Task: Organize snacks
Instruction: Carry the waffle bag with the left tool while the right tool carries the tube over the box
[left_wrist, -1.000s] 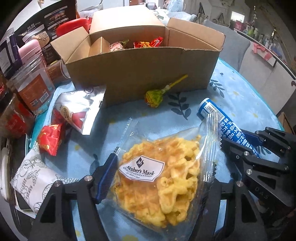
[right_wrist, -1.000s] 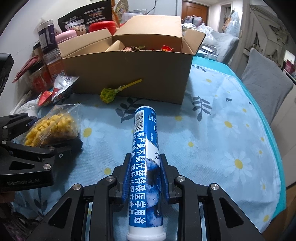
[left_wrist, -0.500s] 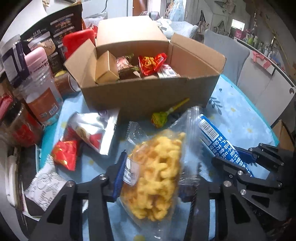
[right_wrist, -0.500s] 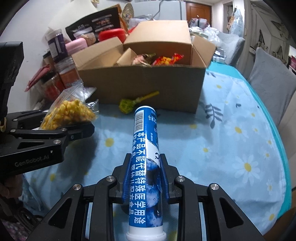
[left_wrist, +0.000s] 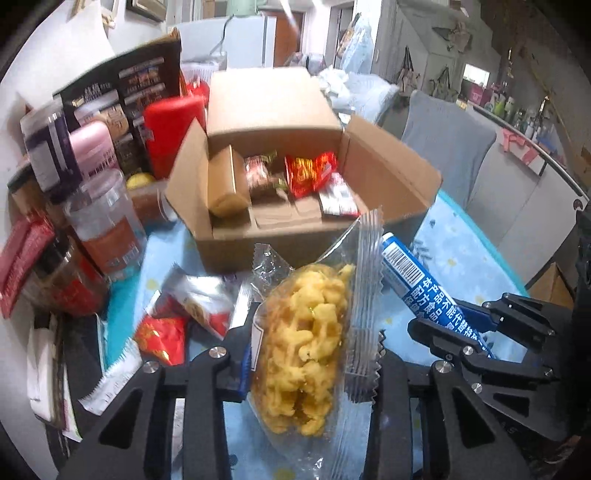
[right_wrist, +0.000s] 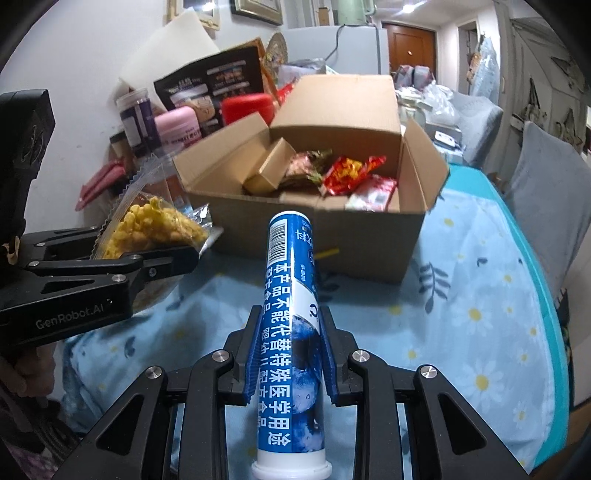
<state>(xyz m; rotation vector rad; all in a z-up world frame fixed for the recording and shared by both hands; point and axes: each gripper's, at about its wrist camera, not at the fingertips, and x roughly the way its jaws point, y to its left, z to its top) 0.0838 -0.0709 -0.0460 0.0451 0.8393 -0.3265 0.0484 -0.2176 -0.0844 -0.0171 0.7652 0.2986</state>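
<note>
As both loads near the cardboard box (left_wrist: 236, 254) | left gripper (left_wrist: 310, 354) pinches waffle bag (left_wrist: 303, 365) — crinkly film may slip | right gripper (right_wrist: 290, 354) clamps blue tube (right_wrist: 291, 332) — could snag a flap

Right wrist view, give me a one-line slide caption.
Right tool grips a blue tube facing the open cardboard box of snacks.

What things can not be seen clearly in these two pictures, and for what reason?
- Lollipop: right wrist view, only its stick shows beside the blue tube; left wrist view, not seen.
- Cardboard box contents: both views, motion blur makes wrapper text unreadable.
- Label on the waffle bag: left wrist view, turned edge-on in the left claw.
- Tube cap: right wrist view, cut by the bottom edge.
</note>
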